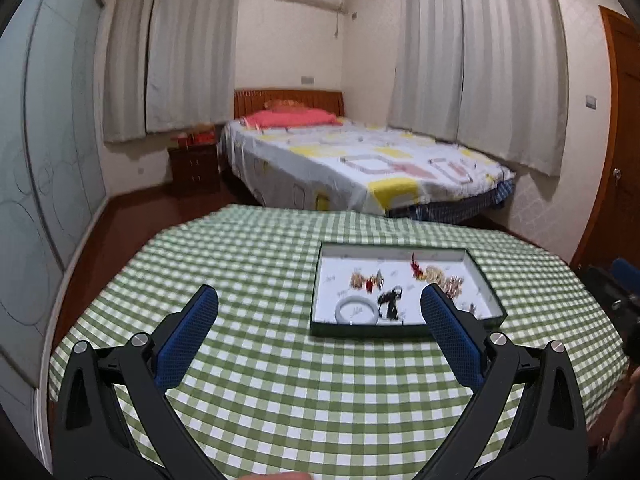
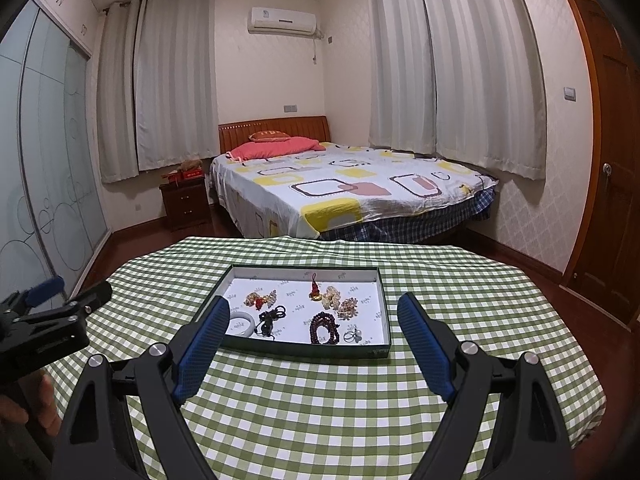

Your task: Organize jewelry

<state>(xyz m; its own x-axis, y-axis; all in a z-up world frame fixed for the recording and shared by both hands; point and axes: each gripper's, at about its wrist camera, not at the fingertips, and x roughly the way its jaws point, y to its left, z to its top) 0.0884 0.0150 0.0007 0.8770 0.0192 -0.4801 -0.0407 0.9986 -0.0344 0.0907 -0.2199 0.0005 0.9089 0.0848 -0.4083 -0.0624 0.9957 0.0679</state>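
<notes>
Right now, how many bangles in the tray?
1. A white bangle lies flat in the near-left corner of the tray, beside the black cord piece. None seems hidden.

Shallow green-rimmed tray [image 2: 385, 322] on checked cloth, jewelry scattered inside [image 2: 320, 326]

Both my wrist views face the bed across the green-checked tablecloth [image 2: 320, 400], angled down; left sits left of the shallow dark-rimmed jewelry tray [image 1: 400, 330], right nearly centred. Both share it.

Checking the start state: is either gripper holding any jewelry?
Nothing is held. The left gripper and right gripper are both open and empty; jewelry lies in the tray.
</notes>
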